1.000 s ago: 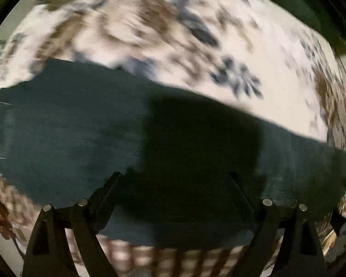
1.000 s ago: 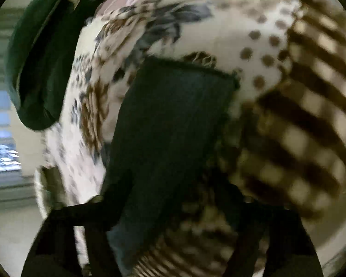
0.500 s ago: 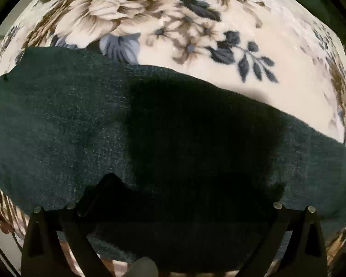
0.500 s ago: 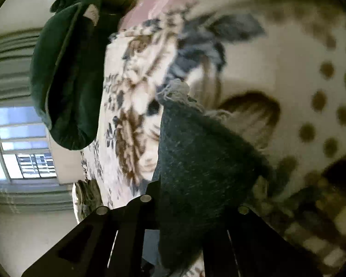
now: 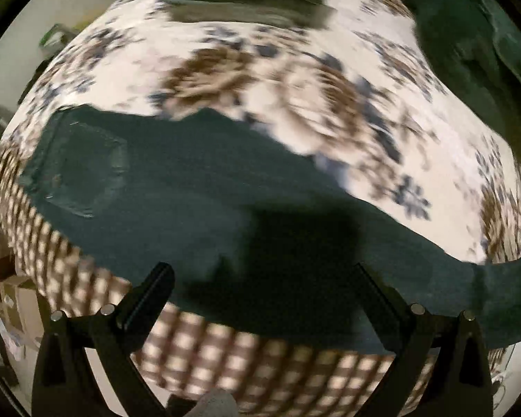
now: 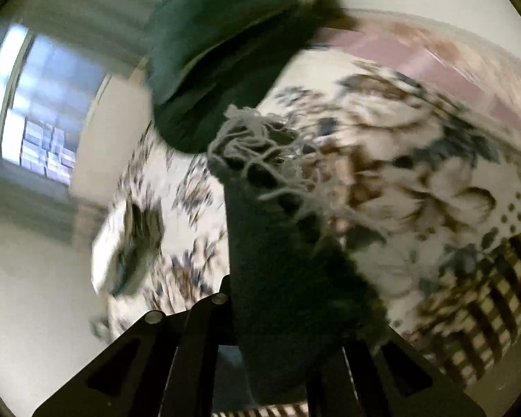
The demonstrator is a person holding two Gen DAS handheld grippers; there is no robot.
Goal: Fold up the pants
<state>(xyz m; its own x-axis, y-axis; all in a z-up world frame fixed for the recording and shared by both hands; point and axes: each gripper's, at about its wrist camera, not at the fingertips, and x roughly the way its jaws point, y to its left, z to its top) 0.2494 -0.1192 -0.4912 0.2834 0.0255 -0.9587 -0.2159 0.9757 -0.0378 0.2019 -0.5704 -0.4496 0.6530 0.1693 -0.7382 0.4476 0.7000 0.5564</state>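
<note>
Left wrist view: we see the pants (image 5: 198, 187) spread flat across the floral bedspread (image 5: 330, 111), back pocket at left.
Left gripper (image 5: 260, 271): our fingers stand wide apart above the fabric, holding nothing.
Right wrist view: only here we see the frayed hem (image 6: 260, 146), lifted.
Right gripper (image 6: 288, 333): clamped on the pant leg.

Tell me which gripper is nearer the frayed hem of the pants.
Right. The right gripper is shut on the pants leg just below the frayed hem. The left gripper hangs open above the pants' mid-leg, no hem in its view.
</note>
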